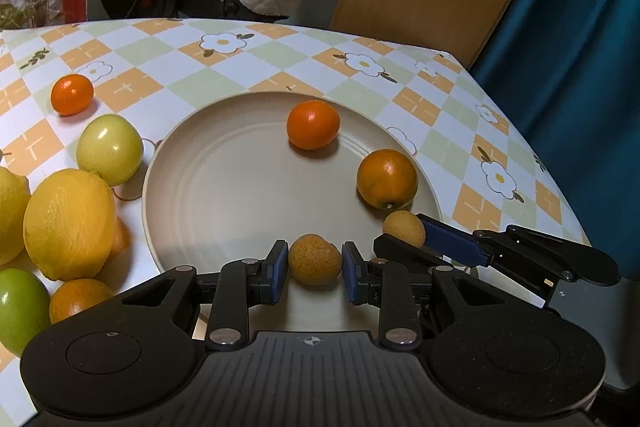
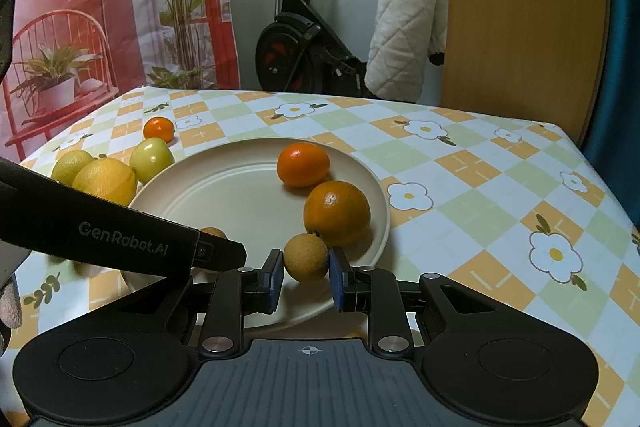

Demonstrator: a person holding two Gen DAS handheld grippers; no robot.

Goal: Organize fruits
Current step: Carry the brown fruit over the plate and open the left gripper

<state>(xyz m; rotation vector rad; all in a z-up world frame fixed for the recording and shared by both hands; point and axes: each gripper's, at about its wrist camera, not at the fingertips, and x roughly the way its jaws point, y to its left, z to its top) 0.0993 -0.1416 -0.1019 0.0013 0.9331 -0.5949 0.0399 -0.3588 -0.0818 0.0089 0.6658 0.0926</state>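
My left gripper (image 1: 314,264) pinches a tan fruit (image 1: 314,264) over the plate's (image 1: 224,195) near rim. My right gripper (image 2: 306,269) pinches a second tan fruit (image 2: 306,257), just right of the left one. Beyond them on the plate sit an orange (image 2: 337,213) and a mandarin (image 2: 303,164). Lemons (image 1: 70,223) and a green fruit (image 1: 109,149) lie on the table left of my left gripper.

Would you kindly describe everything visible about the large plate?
The plate is round, beige and matte, seemingly ceramic, with faint rings and a raised rim. It lies flat on the checked tablecloth. Two orange fruits rest on it, and over its near edge two small tan fruits are held in grippers.
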